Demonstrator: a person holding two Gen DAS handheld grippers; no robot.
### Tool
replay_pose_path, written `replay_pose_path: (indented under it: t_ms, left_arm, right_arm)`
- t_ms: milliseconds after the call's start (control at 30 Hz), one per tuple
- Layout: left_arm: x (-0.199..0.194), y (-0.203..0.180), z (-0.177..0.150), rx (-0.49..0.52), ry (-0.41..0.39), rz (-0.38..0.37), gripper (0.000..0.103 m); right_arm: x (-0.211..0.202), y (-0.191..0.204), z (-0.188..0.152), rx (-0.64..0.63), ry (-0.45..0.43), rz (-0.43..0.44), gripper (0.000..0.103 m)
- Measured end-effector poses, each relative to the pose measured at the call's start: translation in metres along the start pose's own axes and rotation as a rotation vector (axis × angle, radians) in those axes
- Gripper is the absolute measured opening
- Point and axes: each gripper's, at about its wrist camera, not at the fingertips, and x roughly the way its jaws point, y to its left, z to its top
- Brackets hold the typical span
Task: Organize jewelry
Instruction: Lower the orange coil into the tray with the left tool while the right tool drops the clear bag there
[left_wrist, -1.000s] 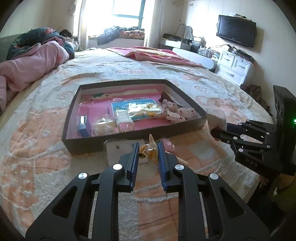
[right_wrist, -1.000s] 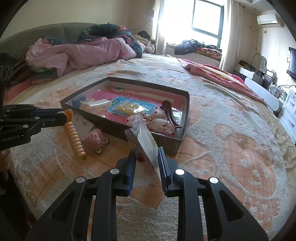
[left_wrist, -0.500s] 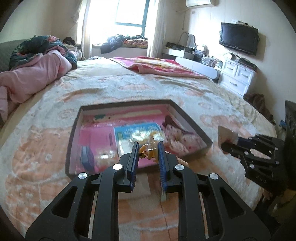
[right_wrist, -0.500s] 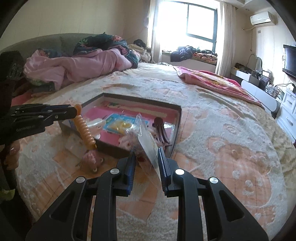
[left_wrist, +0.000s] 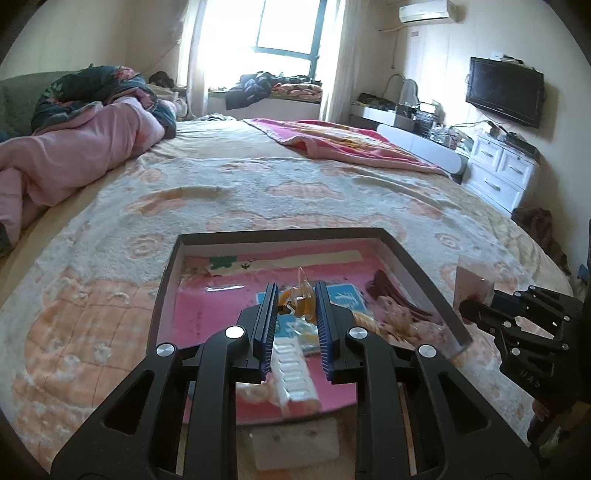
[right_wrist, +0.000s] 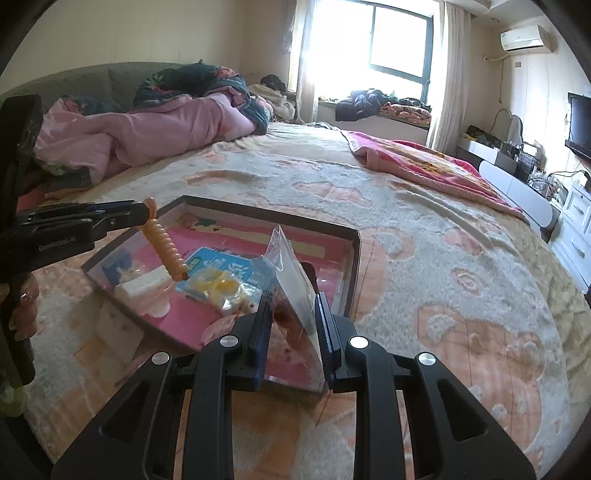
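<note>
You are holding an orange ribbed hair clip (right_wrist: 164, 240) in your left gripper (left_wrist: 295, 295), jaws nearly closed on its upper end. The clip is hanging over the near-left part of the dark box (right_wrist: 354, 243), its long axis slanting down and toward the box's middle. Your right gripper (right_wrist: 293, 310) is pinching a clear plastic bag (right_wrist: 291, 273), jaws only slightly apart; the bag is standing on edge above the box's near rim, its point rising up and away from you, something dark red inside.
</note>
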Motion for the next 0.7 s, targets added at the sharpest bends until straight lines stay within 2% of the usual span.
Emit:
replay_pose_path:
  t_ms: [367, 633, 700]
  left_arm:
    - [0.029, 0.021, -0.006, -0.051, 0.051, 0.049, 0.014]
    - [0.034, 0.033, -0.012, -0.082, 0.070, 0.068, 0.014]
    - [0.033, 0.035, -0.012, -0.087, 0.071, 0.070, 0.014]
  right_arm:
    - [0.051, 0.003, 0.002, -0.014, 0.084, -0.028, 0.023]
    - [0.056, 0.005, 0.000, 0.014, 0.095, -0.008, 0.031]
    - [0.055, 0.004, -0.002, 0.031, 0.096, 0.005, 0.039]
